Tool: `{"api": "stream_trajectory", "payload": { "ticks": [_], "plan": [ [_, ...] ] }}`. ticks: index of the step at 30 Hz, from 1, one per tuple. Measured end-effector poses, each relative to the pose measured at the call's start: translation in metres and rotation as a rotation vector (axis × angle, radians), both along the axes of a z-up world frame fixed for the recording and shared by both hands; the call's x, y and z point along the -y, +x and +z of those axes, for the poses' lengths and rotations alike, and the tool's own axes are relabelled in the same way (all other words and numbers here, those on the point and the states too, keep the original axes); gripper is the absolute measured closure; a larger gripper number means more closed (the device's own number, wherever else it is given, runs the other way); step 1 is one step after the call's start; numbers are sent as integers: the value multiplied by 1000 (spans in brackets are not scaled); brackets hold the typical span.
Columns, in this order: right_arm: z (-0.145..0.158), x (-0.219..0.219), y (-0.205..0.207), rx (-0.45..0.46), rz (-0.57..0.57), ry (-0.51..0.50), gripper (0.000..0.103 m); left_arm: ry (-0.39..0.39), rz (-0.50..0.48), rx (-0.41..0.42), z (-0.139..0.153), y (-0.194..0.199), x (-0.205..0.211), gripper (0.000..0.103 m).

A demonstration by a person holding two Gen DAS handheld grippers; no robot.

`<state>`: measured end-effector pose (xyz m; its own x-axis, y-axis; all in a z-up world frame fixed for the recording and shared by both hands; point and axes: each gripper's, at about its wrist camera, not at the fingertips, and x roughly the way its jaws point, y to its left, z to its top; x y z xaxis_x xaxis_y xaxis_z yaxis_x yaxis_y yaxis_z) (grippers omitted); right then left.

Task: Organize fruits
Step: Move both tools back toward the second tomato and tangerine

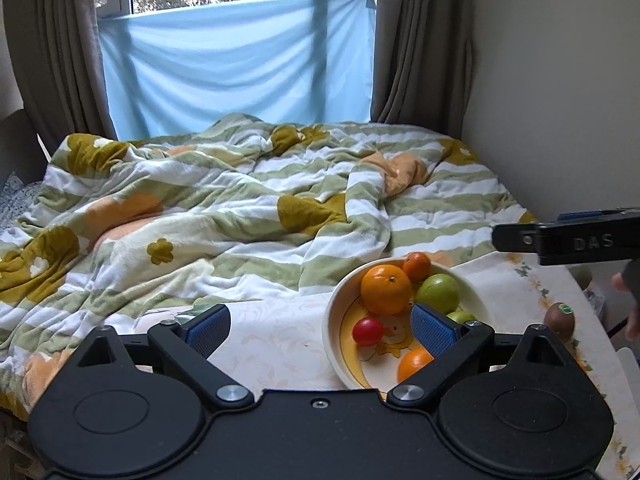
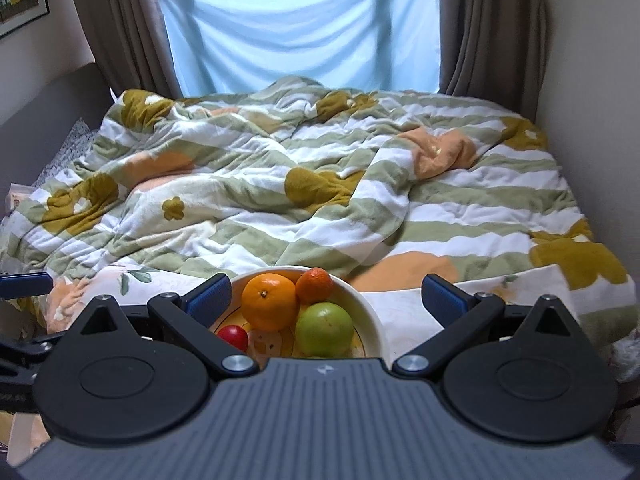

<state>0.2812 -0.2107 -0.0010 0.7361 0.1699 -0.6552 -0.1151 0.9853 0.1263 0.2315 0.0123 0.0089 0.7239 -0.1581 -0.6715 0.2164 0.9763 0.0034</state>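
A cream bowl (image 1: 332, 312) stands on the table and holds several fruits: a big orange (image 1: 386, 290), a small tangerine (image 1: 416, 266), a green apple (image 1: 438, 292), a red fruit (image 1: 368, 331) and another orange (image 1: 416, 364). A brown kiwi (image 1: 560, 320) with a green sticker lies on the table right of the bowl. My left gripper (image 1: 320, 330) is open above the bowl's left side, holding nothing. My right gripper (image 2: 326, 298) is open wide above the bowl (image 2: 372, 312), also holding nothing. In its view the orange (image 2: 270, 302) and the apple (image 2: 324, 328) lie below.
The table has a pale patterned cloth (image 1: 272, 344). Right behind it is a bed with a rumpled green-striped blanket (image 1: 224, 208). A wall (image 1: 560, 100) runs along the right. A hand (image 1: 628, 304) shows at the right edge, under the right gripper's black finger (image 1: 560, 240).
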Motion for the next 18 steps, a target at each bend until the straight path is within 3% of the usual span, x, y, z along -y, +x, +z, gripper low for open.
{"api": "stream_trajectory", "payload": {
  "ticks": [10,18],
  "plan": [
    [34,31,-80,54,-12,28,0,-33,61,62,24,-65,27,4],
    [46,61,-145,94,-3,56,0,-35,101,74,23,-117,51,4]
  ]
}}
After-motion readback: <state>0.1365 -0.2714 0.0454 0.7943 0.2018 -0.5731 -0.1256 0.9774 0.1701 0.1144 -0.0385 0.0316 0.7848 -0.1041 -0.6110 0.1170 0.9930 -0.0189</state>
